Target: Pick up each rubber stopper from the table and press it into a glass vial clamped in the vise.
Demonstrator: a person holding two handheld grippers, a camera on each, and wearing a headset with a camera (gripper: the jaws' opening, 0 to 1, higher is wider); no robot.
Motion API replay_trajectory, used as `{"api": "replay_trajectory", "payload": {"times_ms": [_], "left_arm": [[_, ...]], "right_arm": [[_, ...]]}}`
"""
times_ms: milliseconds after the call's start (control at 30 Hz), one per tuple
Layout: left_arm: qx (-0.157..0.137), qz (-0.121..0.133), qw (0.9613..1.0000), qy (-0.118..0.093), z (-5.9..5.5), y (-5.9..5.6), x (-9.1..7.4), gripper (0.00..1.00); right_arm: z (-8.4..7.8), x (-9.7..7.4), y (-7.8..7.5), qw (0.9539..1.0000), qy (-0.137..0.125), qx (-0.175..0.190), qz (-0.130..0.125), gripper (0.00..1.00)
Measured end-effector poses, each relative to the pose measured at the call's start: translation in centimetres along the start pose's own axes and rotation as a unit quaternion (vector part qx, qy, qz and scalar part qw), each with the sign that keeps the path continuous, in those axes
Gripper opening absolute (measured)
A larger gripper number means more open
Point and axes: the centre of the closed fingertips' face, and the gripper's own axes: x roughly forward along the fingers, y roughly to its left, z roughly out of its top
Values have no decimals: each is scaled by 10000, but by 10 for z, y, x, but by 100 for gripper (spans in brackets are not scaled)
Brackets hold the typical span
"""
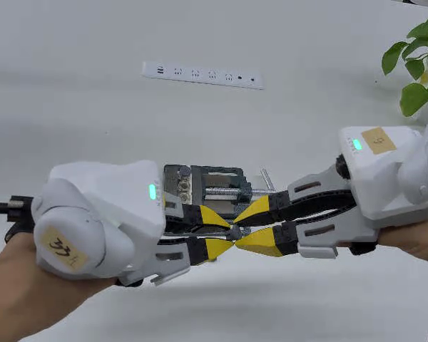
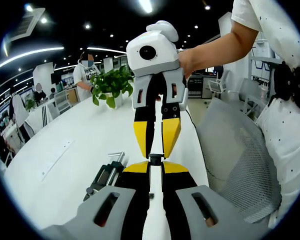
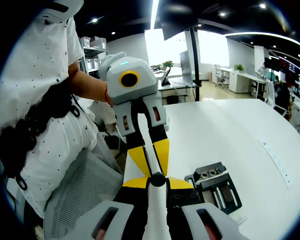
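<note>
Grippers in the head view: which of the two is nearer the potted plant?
The right gripper, whose body is on the picture's right, the same side as the plant. The left gripper is on the opposite side; their tips meet at a dark stopper.

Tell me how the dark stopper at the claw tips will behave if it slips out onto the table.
The rubber stopper looks small and round, so it would likely bounce and roll on the smooth table. Held at the tips of the left claw and right claw, it may pop out if squeezed harder.
</note>
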Motion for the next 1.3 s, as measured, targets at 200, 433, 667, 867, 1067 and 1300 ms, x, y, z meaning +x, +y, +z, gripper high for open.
{"api": "replay_trajectory", "payload": {"times_ms": [200,433,667,867,1067,1300], "left_arm": [[10,-5,10000,15,-1,1,0,4],[17,-2,10000,27,-2,1,0,4],[12,-8,10000,38,-3,1,0,4],[12,-13,10000,41,-4,1,0,4],[12,-24,10000,42,-4,1,-1,4],[4,-16,10000,54,-6,2,-1,5]], "right_arm": [[0,-1,-1,10000,8,3,-6,8],[0,-2,-2,10000,-18,13,-23,7],[0,-1,-2,10000,-24,42,-15,7],[0,0,-2,10000,-27,33,-23,7],[0,0,-2,10000,-6,-30,-19,5],[0,2,-2,10000,15,-23,-43,5]]}}
